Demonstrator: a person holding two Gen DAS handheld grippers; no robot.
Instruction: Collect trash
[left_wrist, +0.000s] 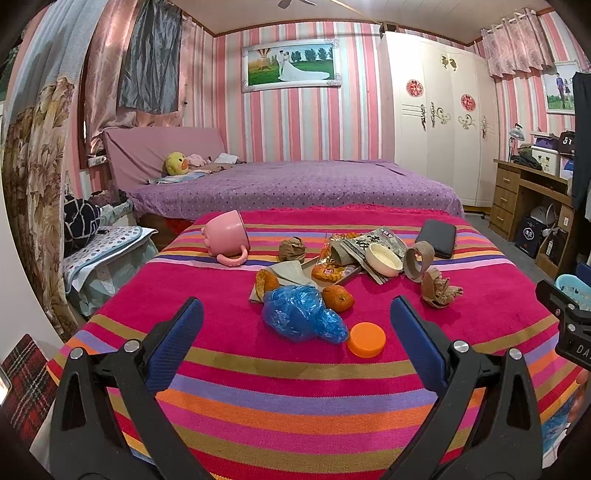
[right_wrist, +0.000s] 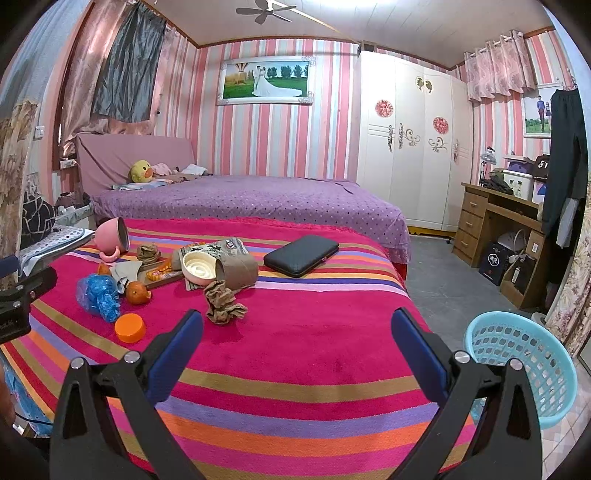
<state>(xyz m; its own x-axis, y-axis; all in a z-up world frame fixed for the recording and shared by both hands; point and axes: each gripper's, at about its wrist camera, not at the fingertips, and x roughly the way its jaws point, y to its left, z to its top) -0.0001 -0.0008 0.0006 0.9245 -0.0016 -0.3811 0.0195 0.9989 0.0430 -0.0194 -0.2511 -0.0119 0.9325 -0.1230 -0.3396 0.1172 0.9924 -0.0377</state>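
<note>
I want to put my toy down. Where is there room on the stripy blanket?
The near part of the blanket, between both open grippers and the orange lid, is bare. So is the right side, in front of the black case. The far left is crowded: blue bag, peels, crumpled paper, pink cup.

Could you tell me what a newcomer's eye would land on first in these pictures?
Probably the bright striped blanket, with a heap of litter at its middle: a crumpled blue plastic bag, an orange lid just in front of it, and a tipped pink mug at the far left. Both tools, left and right, hang open and empty, and a blue basket stands off the blanket's right edge.
</note>
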